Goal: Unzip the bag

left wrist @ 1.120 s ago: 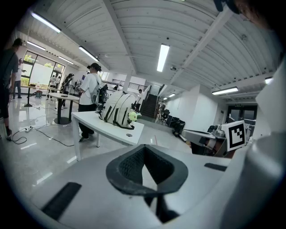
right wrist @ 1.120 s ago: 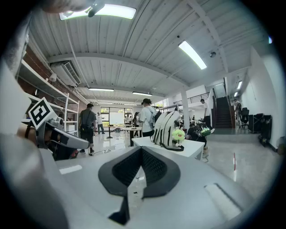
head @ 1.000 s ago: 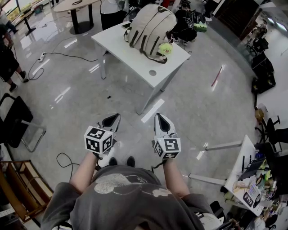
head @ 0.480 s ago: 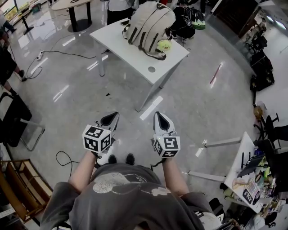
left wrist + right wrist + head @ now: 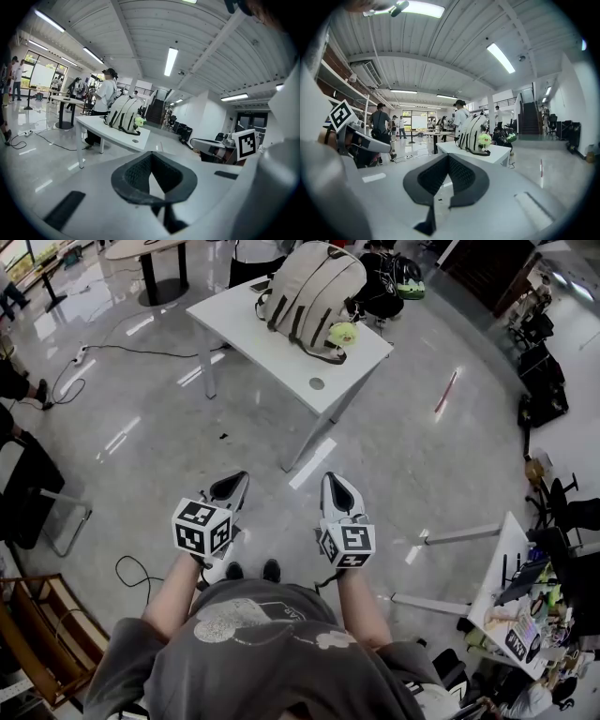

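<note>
One bag (image 5: pixel 312 296) sits on the white table (image 5: pixel 281 357), well apart from you, and over the last second only your view drifted slightly while your left gripper (image 5: pixel 234 484) and right gripper (image 5: pixel 337 484) stayed closed and empty, so unzipping hasn't started.

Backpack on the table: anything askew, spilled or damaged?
Nothing stands out. The backpack rests on the white table with a green toy at its side; no spill or damage is visible.

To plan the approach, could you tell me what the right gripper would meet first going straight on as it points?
Probably the near edge of the white table, below the beige backpack; only floor lies between, though depth is unclear.
</note>
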A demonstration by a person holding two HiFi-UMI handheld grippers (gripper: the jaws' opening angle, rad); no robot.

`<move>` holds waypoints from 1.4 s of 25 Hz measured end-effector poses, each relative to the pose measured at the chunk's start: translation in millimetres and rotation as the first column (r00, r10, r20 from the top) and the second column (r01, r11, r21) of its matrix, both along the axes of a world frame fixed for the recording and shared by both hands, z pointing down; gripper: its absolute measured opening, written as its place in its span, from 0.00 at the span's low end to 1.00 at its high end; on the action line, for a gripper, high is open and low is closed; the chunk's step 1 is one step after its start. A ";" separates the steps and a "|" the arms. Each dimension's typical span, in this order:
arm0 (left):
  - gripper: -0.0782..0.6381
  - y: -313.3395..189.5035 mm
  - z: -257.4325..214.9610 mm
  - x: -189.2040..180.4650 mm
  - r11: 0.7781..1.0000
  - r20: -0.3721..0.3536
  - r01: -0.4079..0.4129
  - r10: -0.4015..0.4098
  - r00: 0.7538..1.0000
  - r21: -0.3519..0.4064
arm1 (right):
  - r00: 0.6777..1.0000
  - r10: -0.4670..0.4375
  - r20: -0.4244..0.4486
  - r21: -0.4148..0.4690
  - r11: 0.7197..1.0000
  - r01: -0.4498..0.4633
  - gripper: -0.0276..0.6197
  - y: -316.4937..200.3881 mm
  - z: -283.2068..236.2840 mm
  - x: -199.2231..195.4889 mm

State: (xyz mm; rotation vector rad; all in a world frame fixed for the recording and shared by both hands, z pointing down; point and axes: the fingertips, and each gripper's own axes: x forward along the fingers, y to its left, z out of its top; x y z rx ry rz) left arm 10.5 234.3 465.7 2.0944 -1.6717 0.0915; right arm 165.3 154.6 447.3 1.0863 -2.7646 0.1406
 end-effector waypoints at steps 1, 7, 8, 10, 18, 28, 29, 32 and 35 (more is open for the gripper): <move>0.12 -0.2 0.7 -1.0 1.000 -0.003 -0.002 0.002 1.000 0.000 | 1.000 0.003 -0.002 -0.001 1.000 -0.003 0.04 0.6 0.7 -0.9; 0.12 0.6 2.5 -6.9 1.000 -0.008 -0.006 0.006 1.000 0.006 | 0.999 0.024 0.023 0.002 1.000 -0.024 0.04 1.1 0.6 -3.3; 0.12 1.5 1.8 -10.3 1.000 0.000 -0.003 0.003 1.000 0.013 | 0.999 0.031 0.030 0.001 1.000 -0.031 0.04 0.3 1.0 -4.2; 0.12 5.0 -0.6 -18.0 1.000 0.016 0.003 -0.003 1.000 0.031 | 0.998 0.049 0.035 -0.004 0.999 -0.049 0.04 -0.6 3.0 -7.4; 0.12 18.2 14.9 -54.0 1.000 -0.012 0.019 -0.019 1.000 0.023 | 0.997 0.077 0.017 -0.018 0.997 -0.077 0.04 11.3 21.0 -31.5; 0.12 -38.3 40.9 -84.8 0.998 -0.008 0.070 -0.070 0.998 -0.002 | 0.998 0.056 0.027 -0.045 0.997 -0.055 0.04 -62.9 46.5 -59.2; 0.12 -49.5 39.0 -88.6 0.997 0.000 0.081 -0.081 0.997 0.008 | 0.998 0.053 0.034 -0.047 0.998 -0.052 0.04 -76.7 47.0 -62.7; 0.12 -85.2 30.7 -98.3 0.994 0.020 0.101 -0.102 0.995 0.036 | 0.997 0.049 0.052 -0.054 0.997 -0.046 0.04 -122.2 46.7 -73.4; 0.12 -124.7 26.9 -107.2 0.993 0.033 0.112 -0.114 0.993 0.038 | 0.997 0.041 0.063 -0.055 0.998 -0.038 0.04 -167.0 44.1 -84.4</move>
